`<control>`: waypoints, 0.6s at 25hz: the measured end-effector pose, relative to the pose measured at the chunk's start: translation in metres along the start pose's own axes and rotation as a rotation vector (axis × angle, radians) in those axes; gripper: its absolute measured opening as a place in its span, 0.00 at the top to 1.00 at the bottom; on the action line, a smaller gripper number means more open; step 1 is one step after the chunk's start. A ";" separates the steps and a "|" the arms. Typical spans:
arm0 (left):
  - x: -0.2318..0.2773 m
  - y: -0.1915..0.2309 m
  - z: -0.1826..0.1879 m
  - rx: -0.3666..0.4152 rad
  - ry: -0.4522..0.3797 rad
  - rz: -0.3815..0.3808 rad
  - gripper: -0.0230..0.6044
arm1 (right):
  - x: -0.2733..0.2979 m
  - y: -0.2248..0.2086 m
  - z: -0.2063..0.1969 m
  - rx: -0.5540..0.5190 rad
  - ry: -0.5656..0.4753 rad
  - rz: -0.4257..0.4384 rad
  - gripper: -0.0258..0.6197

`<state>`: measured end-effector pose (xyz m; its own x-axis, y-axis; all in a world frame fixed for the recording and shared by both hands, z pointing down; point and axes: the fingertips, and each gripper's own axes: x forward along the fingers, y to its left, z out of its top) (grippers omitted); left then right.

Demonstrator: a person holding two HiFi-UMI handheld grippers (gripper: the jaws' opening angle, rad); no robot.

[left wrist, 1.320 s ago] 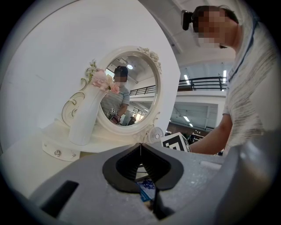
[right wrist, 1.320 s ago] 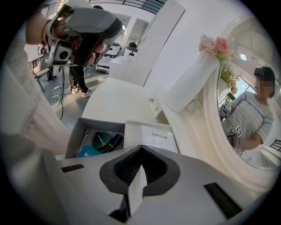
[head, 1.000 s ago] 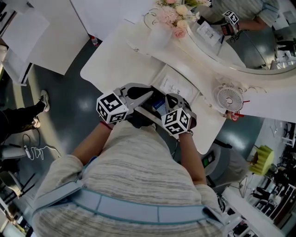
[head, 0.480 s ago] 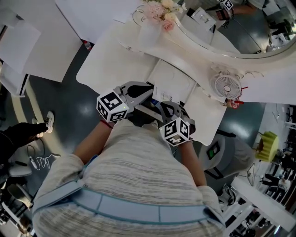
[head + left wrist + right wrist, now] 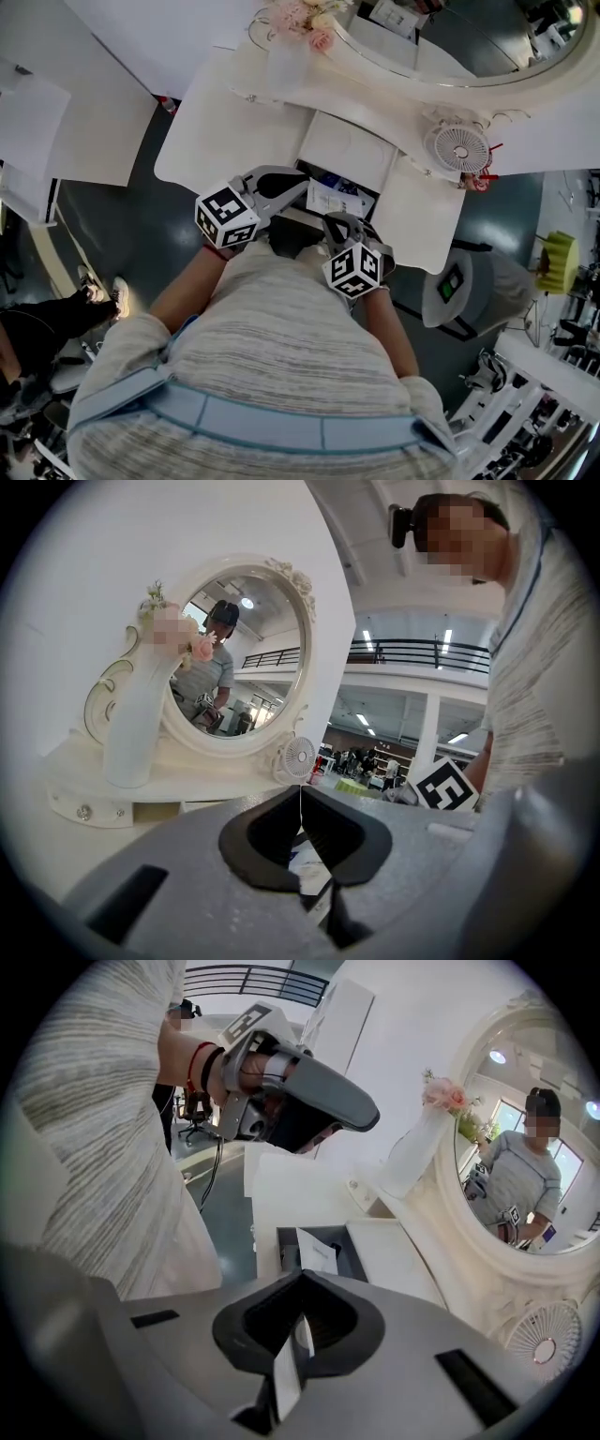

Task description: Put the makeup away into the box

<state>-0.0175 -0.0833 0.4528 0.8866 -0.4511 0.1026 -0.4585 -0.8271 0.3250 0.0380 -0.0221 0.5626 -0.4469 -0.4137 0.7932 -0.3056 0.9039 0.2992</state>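
- We are holding the right gripper (image 5: 301, 1274) low in the middle of its own view, close in front of our grey striped knit shirt (image 5: 281, 347). Its jaws are pressing together. A thin white sliver is showing in the slit behind the tips, and we cannot tell whether it is something pinched there or the table seen through the gap.
- We are carrying the left gripper (image 5: 300, 788) with its jaws also closed down to a hairline, with nothing between them. In the right gripper view it is hanging at upper centre, above the table.
- Just beyond the right tips, at the centre of the right gripper view, a dark grey open-topped box (image 5: 284, 1241) is sitting on the white dressing table (image 5: 234, 131). A white printed card (image 5: 316, 1252) is leaning inside it.
- We are finding no makeup piece we can name, either in the box or on the bare table around it.
- We are judging the step in hand to be an approach to the box's opening.
  - The tips should be coming down steeply over the bare left part of the box, clear of the card.
  - The jaws should be parting only once the tips are inside the walls.
  - The left gripper is best waiting beside the box, out of the right one's path.
- A flat white panel (image 5: 391, 1255) is lying against the box's right side. It may be the lid, so we should be avoiding a knock there.
- Farthest off, along the top of the head view, a tall white vase of pink flowers (image 5: 131, 728), a small white round fan (image 5: 459, 148) and an oval white-framed mirror (image 5: 469, 37) are standing well clear of the box.
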 end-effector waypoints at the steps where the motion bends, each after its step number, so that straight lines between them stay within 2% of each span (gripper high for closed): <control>1: -0.002 -0.001 -0.002 0.002 0.007 -0.008 0.94 | 0.002 0.002 -0.002 0.008 0.003 -0.006 0.95; 15: -0.021 0.002 -0.003 0.051 0.069 -0.093 0.94 | 0.036 -0.002 -0.007 0.103 0.045 -0.098 0.95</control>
<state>-0.0368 -0.0746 0.4544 0.9268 -0.3488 0.1394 -0.3749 -0.8812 0.2879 0.0290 -0.0384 0.5944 -0.3732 -0.4917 0.7868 -0.4315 0.8427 0.3220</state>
